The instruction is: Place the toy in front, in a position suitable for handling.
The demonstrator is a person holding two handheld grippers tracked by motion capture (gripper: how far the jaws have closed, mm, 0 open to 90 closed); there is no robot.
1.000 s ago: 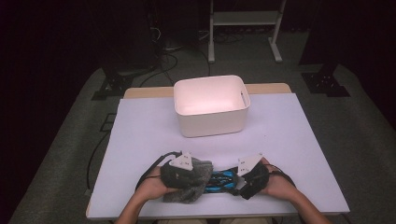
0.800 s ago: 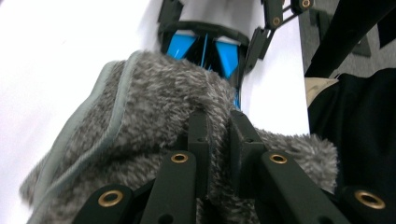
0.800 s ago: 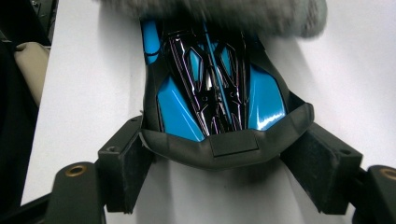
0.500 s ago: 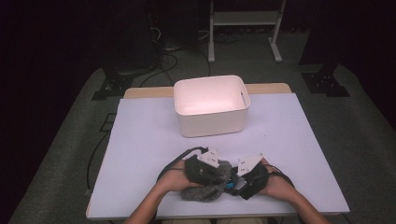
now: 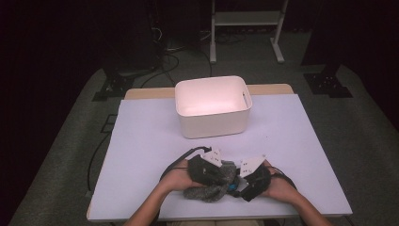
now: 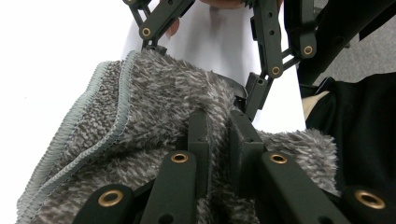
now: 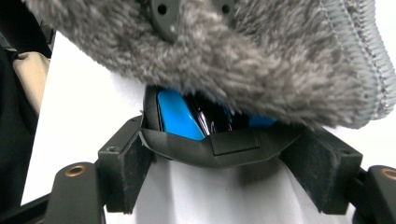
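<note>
A grey fluffy cloth [image 5: 212, 189] lies bunched at the table's front edge between both hands. My left gripper [image 5: 207, 172] is shut on it; in the left gripper view the two jaws [image 6: 219, 135] pinch a fold of the cloth [image 6: 154, 107]. My right gripper [image 5: 249, 181] sits just right of it, shut on a blue and black object [image 5: 232, 187]. In the right gripper view that object [image 7: 175, 114] spans the gap between the jaws [image 7: 222, 154], and the cloth [image 7: 261, 60] hangs over its top, hiding most of it.
A white plastic bin [image 5: 211, 125] stands behind the hands at the middle of the white table [image 5: 291, 132]. Its inside looks bare. Dark floor, cables and a stand leg [image 5: 277, 47] lie beyond the far edge.
My left gripper has carried the cloth to the right, up against the right gripper, and the cloth now drapes over the blue and black object. The right hand has barely moved.
</note>
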